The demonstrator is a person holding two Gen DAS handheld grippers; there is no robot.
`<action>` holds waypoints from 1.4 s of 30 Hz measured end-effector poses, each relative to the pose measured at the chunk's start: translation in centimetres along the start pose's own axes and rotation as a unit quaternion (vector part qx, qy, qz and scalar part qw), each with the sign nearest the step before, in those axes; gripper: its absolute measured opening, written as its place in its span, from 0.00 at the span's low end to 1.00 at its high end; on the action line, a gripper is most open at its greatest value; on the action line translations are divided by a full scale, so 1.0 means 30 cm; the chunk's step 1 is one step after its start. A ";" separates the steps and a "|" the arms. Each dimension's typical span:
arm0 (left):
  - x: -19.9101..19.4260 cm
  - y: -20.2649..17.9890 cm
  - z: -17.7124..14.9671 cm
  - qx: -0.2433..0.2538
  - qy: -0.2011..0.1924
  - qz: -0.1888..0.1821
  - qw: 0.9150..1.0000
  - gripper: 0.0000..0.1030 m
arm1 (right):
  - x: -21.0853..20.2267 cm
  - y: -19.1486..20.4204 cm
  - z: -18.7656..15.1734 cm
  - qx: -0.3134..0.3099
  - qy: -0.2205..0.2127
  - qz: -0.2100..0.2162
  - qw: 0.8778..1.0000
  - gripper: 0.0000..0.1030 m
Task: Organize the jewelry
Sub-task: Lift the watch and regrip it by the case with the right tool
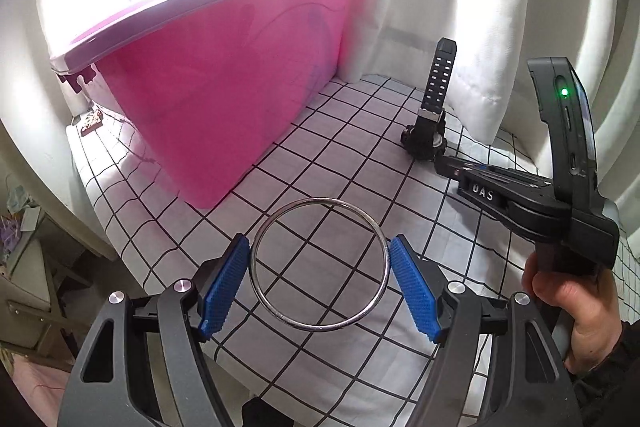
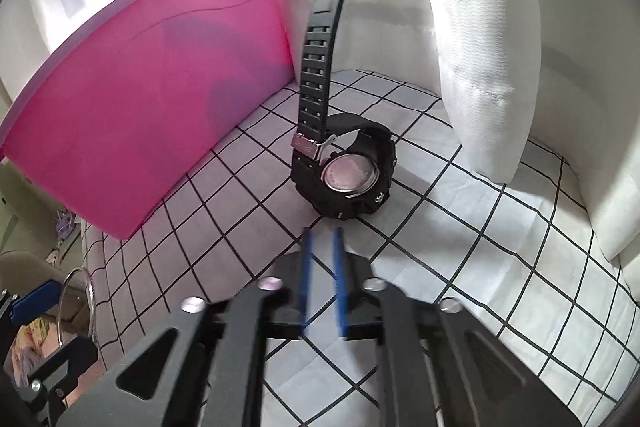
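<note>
Your left gripper (image 1: 320, 279) holds the thin silver metal bangle (image 1: 319, 265) between its blue pads, above the checked cloth (image 1: 340, 155); pink plastic box (image 1: 208, 99) beyond. Your right gripper (image 2: 322, 283), jaws narrow and empty, points at the black rubber-strapped wristwatch (image 2: 344, 167) on the cloth, strap upright

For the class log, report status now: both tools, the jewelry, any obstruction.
Left tool shut on silver bangle. Right tool nearly closed, empty, pointing at black watch. Pink bin close left, nothing between.
</note>
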State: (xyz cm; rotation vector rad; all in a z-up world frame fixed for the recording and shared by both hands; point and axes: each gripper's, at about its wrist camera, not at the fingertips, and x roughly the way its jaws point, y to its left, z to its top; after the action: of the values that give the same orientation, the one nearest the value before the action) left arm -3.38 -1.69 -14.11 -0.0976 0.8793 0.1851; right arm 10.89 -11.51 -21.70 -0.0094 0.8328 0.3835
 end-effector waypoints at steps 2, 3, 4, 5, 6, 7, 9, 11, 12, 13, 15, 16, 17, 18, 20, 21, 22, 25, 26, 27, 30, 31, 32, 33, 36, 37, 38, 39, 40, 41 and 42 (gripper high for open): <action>0.005 0.015 -0.004 -0.001 0.002 0.001 1.000 0.68 | 0.002 0.000 0.005 0.015 -0.012 -0.010 1.000 0.44; 0.009 0.023 -0.006 -0.002 0.003 0.002 1.000 0.68 | 0.006 0.005 0.008 0.019 -0.015 -0.015 1.000 0.45; 0.012 0.030 -0.007 -0.004 0.004 0.002 1.000 0.68 | 0.013 0.008 0.012 0.022 -0.014 -0.018 0.999 0.46; 0.016 0.037 -0.009 -0.006 0.005 0.003 1.000 0.68 | 0.026 0.014 0.016 0.026 -0.012 -0.026 0.999 0.47; 0.020 0.044 -0.009 -0.007 0.006 0.003 1.000 0.68 | 0.037 0.017 0.020 0.029 -0.010 -0.038 0.999 0.47; 0.024 0.050 -0.010 -0.008 0.006 0.003 1.000 0.68 | 0.055 0.024 0.024 0.034 -0.007 -0.049 0.998 0.47; 0.029 0.060 -0.010 -0.010 0.006 0.003 1.000 0.68 | 0.083 0.021 0.032 0.048 -0.001 -0.061 0.997 0.48; 0.034 0.070 -0.010 -0.013 0.006 0.002 1.000 0.68 | 0.098 0.021 0.042 0.058 -0.006 -0.071 0.996 0.51; 0.036 0.075 -0.009 -0.014 0.006 0.001 1.000 0.68 | 0.104 0.023 0.049 0.061 -0.007 -0.078 0.995 0.53; 0.038 0.079 -0.009 -0.016 0.006 0.001 1.000 0.68 | 0.120 0.039 0.057 0.063 -0.009 -0.086 0.994 0.54; 0.043 0.088 -0.007 -0.019 0.007 0.001 1.000 0.68 | 0.138 0.051 0.073 0.066 -0.014 -0.102 0.992 0.55; 0.045 0.095 -0.006 -0.021 0.008 0.000 1.000 0.68 | 0.146 0.054 0.079 0.066 -0.015 -0.109 0.992 0.55; 0.048 0.101 -0.005 -0.022 0.009 0.000 1.000 0.68 | 0.154 0.057 0.087 0.064 -0.016 -0.118 0.991 0.55; 0.051 0.106 -0.003 -0.023 0.010 0.000 1.000 0.68 | 0.161 0.060 0.093 0.060 -0.016 -0.128 0.990 0.56; 0.056 0.117 -0.001 -0.026 0.011 0.000 1.000 0.68 | 0.190 0.078 0.088 0.054 -0.019 -0.143 0.988 0.59; 0.059 0.123 0.000 -0.027 0.013 0.000 1.000 0.68 | 0.197 0.084 0.091 0.052 -0.019 -0.150 0.987 0.59; 0.063 0.128 0.002 -0.028 0.014 0.000 0.999 0.68 | 0.201 0.084 0.096 0.050 -0.019 -0.156 0.986 0.59; 0.068 0.140 0.006 -0.031 0.017 0.000 0.999 0.68 | 0.201 0.075 0.102 0.056 -0.023 -0.155 0.986 0.57; 0.069 0.145 0.007 -0.031 0.017 -0.001 0.999 0.68 | 0.195 0.071 0.102 0.058 -0.025 -0.155 0.986 0.54; 0.069 0.147 0.007 -0.031 0.016 -0.001 0.999 0.68 | 0.191 0.067 0.101 0.059 -0.026 -0.152 0.986 0.54; 0.069 0.153 0.012 -0.029 0.015 -0.002 0.999 0.68 | 0.182 0.060 0.094 0.055 -0.027 -0.148 0.987 0.53; 0.069 0.154 0.015 -0.029 0.015 -0.002 0.999 0.68 | 0.174 0.056 0.087 0.054 -0.028 -0.144 0.988 0.53; 0.068 0.154 0.017 -0.028 0.014 -0.003 0.999 0.68 | 0.159 0.047 0.084 0.055 -0.028 -0.140 0.988 0.53; 0.067 0.153 0.019 -0.028 0.014 -0.004 1.000 0.68 | 0.151 0.045 0.077 0.055 -0.028 -0.139 0.988 0.53; 0.063 0.150 0.026 -0.023 0.014 -0.009 1.000 0.68 | 0.106 0.048 0.035 0.056 -0.026 -0.135 0.989 0.53; 0.060 0.146 0.028 -0.021 0.014 -0.010 1.000 0.68 | 0.092 0.049 0.026 0.057 -0.026 -0.133 0.989 0.53; 0.055 0.142 0.030 -0.018 0.013 -0.013 1.000 0.68 | 0.077 0.050 0.016 0.058 -0.026 -0.132 0.989 0.53; 0.049 0.137 0.033 -0.014 0.012 -0.015 1.000 0.68 | 0.061 0.053 0.009 0.058 -0.026 -0.130 0.989 0.53; 0.042 0.132 0.035 -0.010 0.011 -0.018 1.000 0.68 | 0.042 0.058 0.000 0.057 -0.028 -0.130 0.989 0.53; 0.034 0.126 0.038 -0.006 0.009 -0.020 1.000 0.68 | 0.020 0.060 -0.009 0.056 -0.029 -0.130 0.989 0.53; 0.024 0.121 0.041 -0.003 0.007 -0.023 1.000 0.68 | -0.002 0.061 -0.017 0.056 -0.030 -0.130 0.990 0.53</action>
State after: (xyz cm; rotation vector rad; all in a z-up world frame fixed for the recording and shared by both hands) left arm -2.72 2.14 -13.92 -0.1251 0.8894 0.1440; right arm 9.86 -9.93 -21.74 -0.0015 0.7822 0.0915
